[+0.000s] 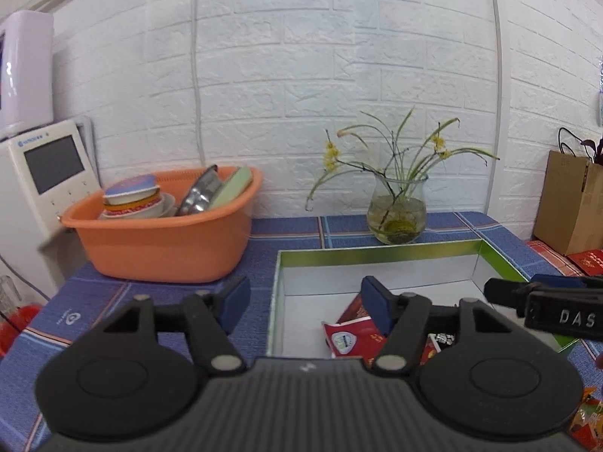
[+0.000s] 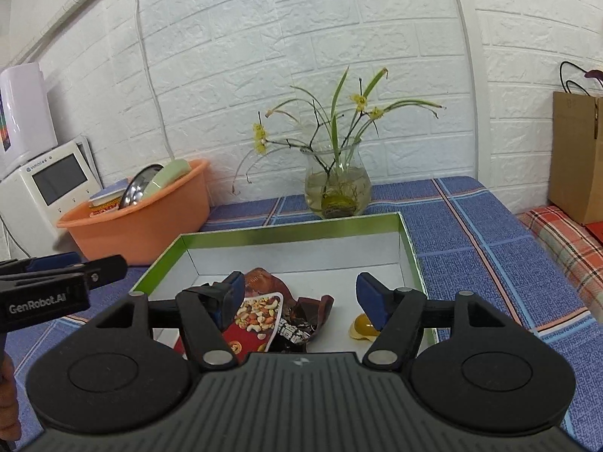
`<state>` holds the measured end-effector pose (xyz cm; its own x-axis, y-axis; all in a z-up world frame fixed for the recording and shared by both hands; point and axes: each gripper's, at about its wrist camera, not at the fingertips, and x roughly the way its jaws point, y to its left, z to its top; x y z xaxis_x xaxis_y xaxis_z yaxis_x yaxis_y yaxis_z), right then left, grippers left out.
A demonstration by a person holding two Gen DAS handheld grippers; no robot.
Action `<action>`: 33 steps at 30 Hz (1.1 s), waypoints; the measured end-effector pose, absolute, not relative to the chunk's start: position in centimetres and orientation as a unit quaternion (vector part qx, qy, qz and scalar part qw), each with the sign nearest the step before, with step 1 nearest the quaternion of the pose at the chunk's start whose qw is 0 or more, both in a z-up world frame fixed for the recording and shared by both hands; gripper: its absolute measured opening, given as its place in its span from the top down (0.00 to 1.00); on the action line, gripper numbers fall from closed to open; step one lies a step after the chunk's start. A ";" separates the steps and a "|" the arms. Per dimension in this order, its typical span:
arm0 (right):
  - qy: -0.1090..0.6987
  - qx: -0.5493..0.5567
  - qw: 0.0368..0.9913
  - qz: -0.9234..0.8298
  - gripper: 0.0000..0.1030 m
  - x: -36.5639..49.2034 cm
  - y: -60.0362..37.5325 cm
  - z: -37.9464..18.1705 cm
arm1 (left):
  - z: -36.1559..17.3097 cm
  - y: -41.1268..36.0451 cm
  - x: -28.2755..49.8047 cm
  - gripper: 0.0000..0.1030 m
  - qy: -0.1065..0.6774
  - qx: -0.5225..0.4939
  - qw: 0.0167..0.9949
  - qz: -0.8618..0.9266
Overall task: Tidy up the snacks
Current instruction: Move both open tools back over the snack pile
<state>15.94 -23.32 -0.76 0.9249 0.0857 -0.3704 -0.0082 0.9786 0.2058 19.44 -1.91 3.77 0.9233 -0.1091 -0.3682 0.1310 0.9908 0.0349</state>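
A white box with green walls (image 1: 377, 254) (image 2: 294, 228) stands on the blue checked tablecloth. Inside lie a red snack packet (image 1: 352, 335), a red nut packet (image 2: 256, 320), a dark brown wrapper (image 2: 301, 320) and a small yellow wrapped sweet (image 2: 362, 327). My left gripper (image 1: 305, 303) is open and empty over the box's left wall. My right gripper (image 2: 297, 295) is open and empty above the packets. Each gripper shows in the other's view: the right one at the right edge (image 1: 546, 301), the left one at the left edge (image 2: 56, 278).
An orange basin (image 1: 166, 237) (image 2: 139, 222) with bowls and dishes stands at the back left. A glass vase with yellow flowers (image 1: 397, 211) (image 2: 335, 184) is behind the box. A white appliance (image 1: 41, 173) and a brown paper bag (image 2: 576, 154) flank the table. A snack packet (image 1: 588, 422) lies at the right.
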 end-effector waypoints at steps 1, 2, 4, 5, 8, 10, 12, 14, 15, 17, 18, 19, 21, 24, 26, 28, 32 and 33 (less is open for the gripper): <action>0.184 0.104 0.977 0.027 0.00 15.5 -23.4 -0.3 | 4.0 -1.1 18.6 0.34 0.181 0.033 0.981 -0.054; 0.174 0.109 0.978 0.030 0.00 14.9 -23.5 0.3 | 4.0 -0.2 17.8 0.34 0.180 0.037 0.982 -0.046; 0.156 0.120 0.980 0.038 0.00 13.5 -23.8 1.3 | 3.7 1.9 16.4 0.34 0.184 0.046 0.981 -0.030; 0.151 0.124 0.980 0.043 0.00 12.8 -23.9 1.6 | 3.5 2.9 16.0 0.34 0.191 0.048 0.980 -0.024; 0.151 0.138 0.976 0.069 0.00 10.1 -24.3 2.3 | 2.9 6.1 14.8 0.34 0.207 0.040 0.977 -0.008; 0.149 0.143 0.973 0.107 0.00 8.0 -24.6 2.2 | 2.2 7.7 14.0 0.34 0.216 0.035 0.976 -0.007; 0.143 0.152 0.968 0.138 0.00 6.0 -25.2 2.0 | 1.1 8.8 13.6 0.34 0.230 0.035 0.973 -0.002; 0.133 0.176 0.964 0.150 0.00 3.9 -25.8 1.7 | -0.3 9.4 13.3 0.34 0.238 0.032 0.971 -0.010; 0.131 0.188 0.962 0.151 0.00 3.0 -26.2 1.4 | -1.0 9.8 13.3 0.34 0.244 0.028 0.969 -0.021; 0.131 0.203 0.961 0.134 0.00 1.4 -27.0 0.8 | -2.4 10.2 13.3 0.34 0.254 0.019 0.966 -0.042; 0.133 0.207 0.962 0.119 0.00 0.6 -27.4 0.4 | -2.9 10.4 13.3 0.34 0.257 0.020 0.965 -0.048; 0.138 0.205 0.963 0.106 0.00 0.1 -27.7 0.1 | -3.2 10.5 13.3 0.34 0.257 0.024 0.965 -0.051; 0.152 0.194 0.966 0.079 0.00 -1.0 -28.2 -0.8 | -3.8 10.6 13.1 0.34 0.257 0.041 0.964 -0.055; 0.181 0.167 0.968 0.051 0.00 -1.7 -28.2 -2.3 | -4.2 10.7 13.0 0.34 0.261 0.083 0.959 -0.069; 0.200 0.143 0.969 0.037 0.01 -1.8 -27.9 -3.4 | -4.5 10.6 12.7 0.34 0.264 0.095 0.956 -0.087; 0.217 0.123 0.968 0.027 0.02 -1.4 -27.8 -4.3 | -4.7 10.5 12.5 0.33 0.266 0.098 0.952 -0.112; 0.240 0.084 0.967 -0.005 0.02 -1.1 -27.4 -5.6 | -5.2 10.0 12.5 0.32 0.272 0.103 0.946 -0.142; 0.243 0.074 0.967 -0.011 0.01 -1.0 -27.4 -5.8 | -5.3 9.8 12.6 0.32 0.274 0.108 0.945 -0.144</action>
